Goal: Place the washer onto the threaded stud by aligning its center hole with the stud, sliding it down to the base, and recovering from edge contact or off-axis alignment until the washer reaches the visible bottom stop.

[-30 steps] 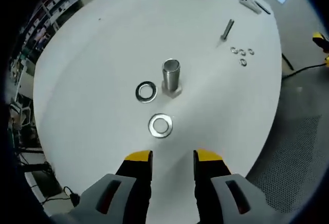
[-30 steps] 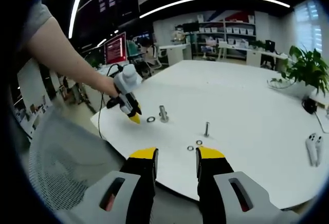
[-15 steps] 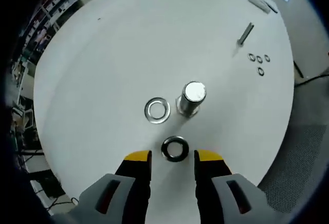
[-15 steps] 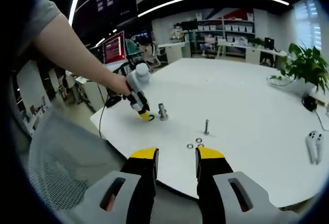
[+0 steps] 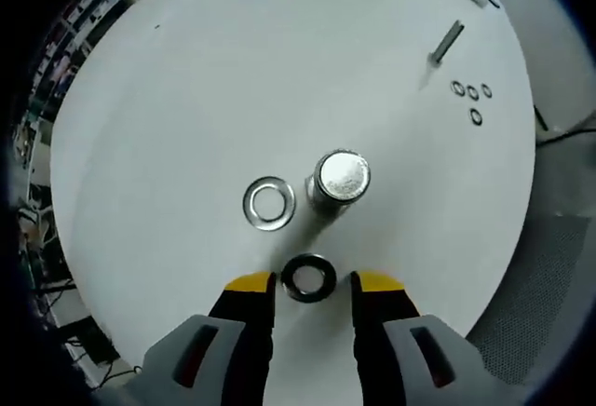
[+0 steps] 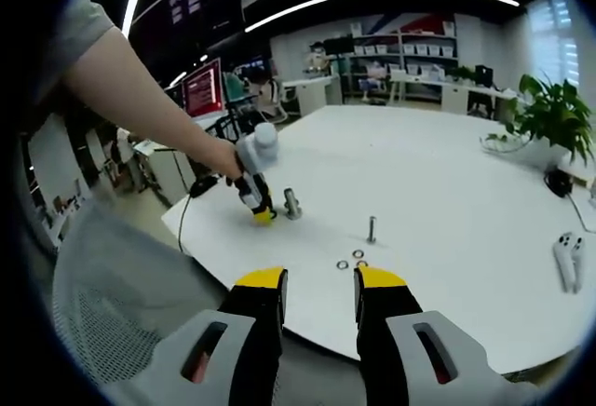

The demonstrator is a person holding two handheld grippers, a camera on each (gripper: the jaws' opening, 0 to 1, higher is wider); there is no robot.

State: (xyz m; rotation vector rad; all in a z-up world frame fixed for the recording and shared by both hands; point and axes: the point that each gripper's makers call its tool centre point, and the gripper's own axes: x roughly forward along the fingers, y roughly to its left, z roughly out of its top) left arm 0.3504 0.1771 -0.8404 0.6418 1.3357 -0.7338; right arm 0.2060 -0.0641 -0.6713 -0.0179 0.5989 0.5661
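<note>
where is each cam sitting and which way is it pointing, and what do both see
Left gripper view: rides the left gripper, looking almost straight down at the white table; its yellow-tipped jaws flank a dark washer beside the threaded stud.
Right gripper view: rides the right gripper, held back off the table edge, facing across it toward the office; the person's arm shows.
Shared: the table, the stud, the small bolt.

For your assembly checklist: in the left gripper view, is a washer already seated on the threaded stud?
No: both washers lie flat on the table beside the threaded stud.
</note>
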